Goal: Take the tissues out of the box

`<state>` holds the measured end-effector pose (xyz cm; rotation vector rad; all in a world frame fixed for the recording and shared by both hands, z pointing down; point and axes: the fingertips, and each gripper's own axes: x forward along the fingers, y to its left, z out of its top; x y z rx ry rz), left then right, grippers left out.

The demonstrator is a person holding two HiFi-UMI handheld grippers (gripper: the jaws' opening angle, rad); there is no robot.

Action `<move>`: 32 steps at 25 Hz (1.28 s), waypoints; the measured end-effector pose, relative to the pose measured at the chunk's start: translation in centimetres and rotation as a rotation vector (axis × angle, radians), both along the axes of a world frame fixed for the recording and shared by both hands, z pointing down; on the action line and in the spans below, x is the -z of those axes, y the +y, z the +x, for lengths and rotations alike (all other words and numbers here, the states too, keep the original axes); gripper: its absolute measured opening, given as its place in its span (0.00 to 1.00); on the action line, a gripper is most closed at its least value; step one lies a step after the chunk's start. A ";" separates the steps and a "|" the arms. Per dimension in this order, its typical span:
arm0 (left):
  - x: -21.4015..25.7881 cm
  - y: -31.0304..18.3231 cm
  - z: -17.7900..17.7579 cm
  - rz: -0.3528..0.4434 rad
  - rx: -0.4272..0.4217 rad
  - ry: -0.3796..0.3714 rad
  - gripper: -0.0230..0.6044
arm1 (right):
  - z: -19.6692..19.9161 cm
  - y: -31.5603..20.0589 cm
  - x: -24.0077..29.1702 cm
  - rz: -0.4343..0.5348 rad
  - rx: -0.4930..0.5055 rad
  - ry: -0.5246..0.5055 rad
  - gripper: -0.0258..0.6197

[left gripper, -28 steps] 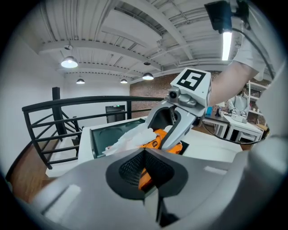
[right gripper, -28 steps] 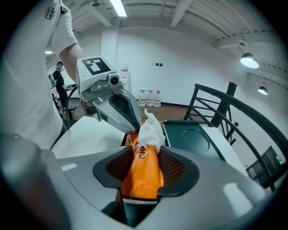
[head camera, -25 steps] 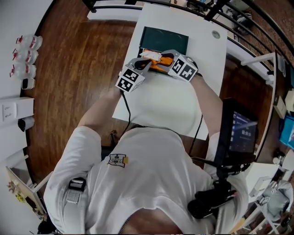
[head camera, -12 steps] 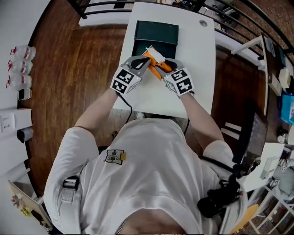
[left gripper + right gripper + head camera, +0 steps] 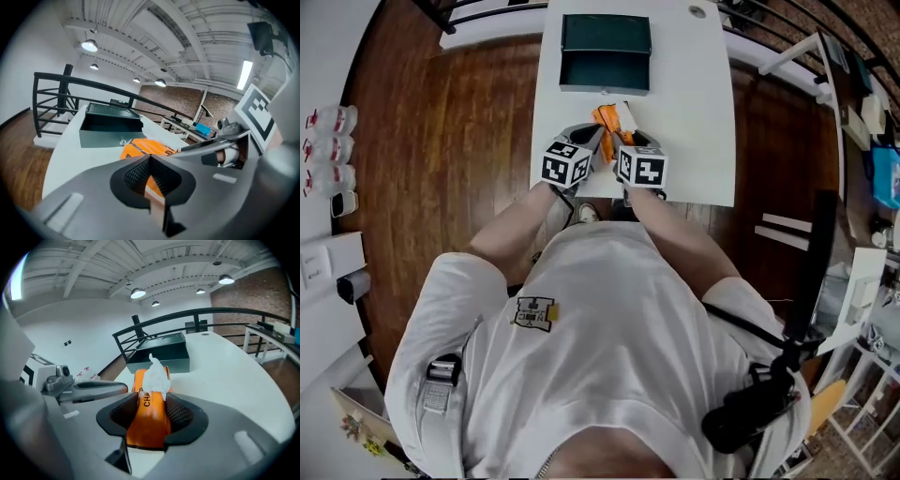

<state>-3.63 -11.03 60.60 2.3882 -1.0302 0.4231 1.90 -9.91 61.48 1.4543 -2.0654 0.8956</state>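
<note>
An orange tissue pack (image 5: 607,122) lies on the white table (image 5: 694,141), with a white tissue (image 5: 154,376) sticking up out of its top. My right gripper (image 5: 151,405) is shut on the near end of the pack (image 5: 150,425), a pad pressed on each side. My left gripper (image 5: 149,159) has its jaws closed together, and the orange pack (image 5: 143,146) shows just beyond their tips. In the head view the left gripper (image 5: 592,142) and right gripper (image 5: 626,141) sit side by side at the pack's near end. An open dark green box (image 5: 606,52) stands farther back.
The green box (image 5: 164,352) stands at the table's far end, with a black railing (image 5: 51,84) behind it. Wooden floor (image 5: 450,131) lies on both sides of the narrow table. A small round fitting (image 5: 698,11) sits at the far right corner. Both grippers are close to the table's near edge.
Both grippers and the orange pack have come back from the green box toward the table's near edge. A gap now shows between pack and box.
</note>
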 end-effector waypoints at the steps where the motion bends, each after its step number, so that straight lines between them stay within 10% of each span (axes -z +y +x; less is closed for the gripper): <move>1: -0.3 0.0 0.0 -0.014 0.005 0.005 0.04 | -0.1 -0.1 -0.1 -0.002 -0.032 -0.006 0.33; 19: -0.3 1.4 -3.6 -0.045 0.158 0.088 0.04 | 2.9 2.6 4.1 0.083 -0.008 -0.445 0.48; 32: -4.9 9.1 -4.9 -0.123 0.287 -0.101 0.04 | 8.1 11.0 -4.0 0.047 0.433 -0.125 0.18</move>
